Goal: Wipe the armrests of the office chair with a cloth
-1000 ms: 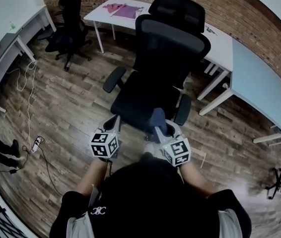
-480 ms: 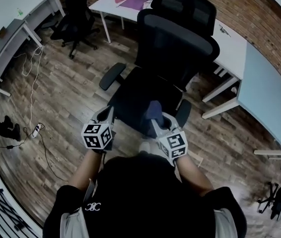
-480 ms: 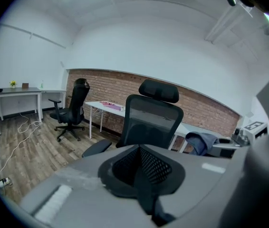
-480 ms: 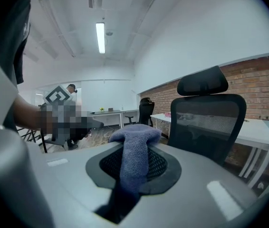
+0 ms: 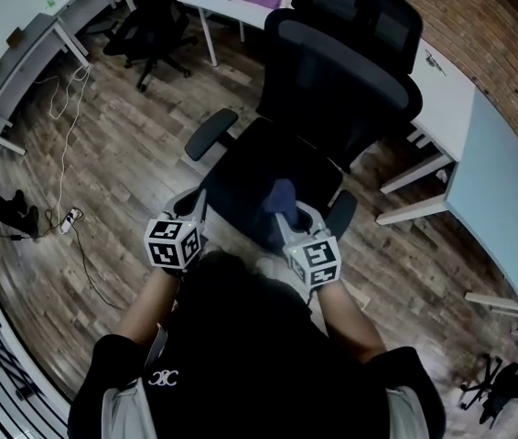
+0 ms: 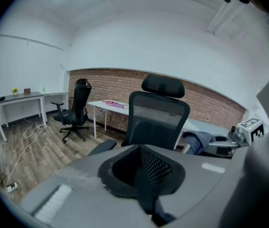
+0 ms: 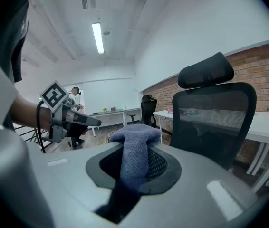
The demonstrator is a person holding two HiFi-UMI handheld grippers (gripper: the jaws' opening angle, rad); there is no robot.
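Stands facing the front of the black office chair (image 5: 268,167), both tools held low over the front edge of its seat (image 5: 241,186).

Grips a blue cloth (image 5: 280,195) in the right tool (image 5: 285,216). Jaws pinched hard on the fabric, with the loose end bunched up past the tips, plain to see in the right gripper view. Carries nothing in the left tool (image 5: 192,205): jaws brought together, only the dark pads meeting in the left gripper view.

Seems not yet to be wiping. Holds the cloth above the seat, apparently touching neither armrest.

Finds the near armrest (image 5: 339,214) just beside the right tool, off to its right and a little lower. Finds the far armrest (image 5: 210,133) well apart from the cloth, across the seat, ahead and to the left of the left tool. Both pads lying long-ways front to back, pointing from the person toward the backrest (image 5: 341,71).

Probably calls for a short shift right and down with the right tool onto the near armrest, then strokes along the pad's length rather than across it. Needs a reach over the seat for the far armrest.
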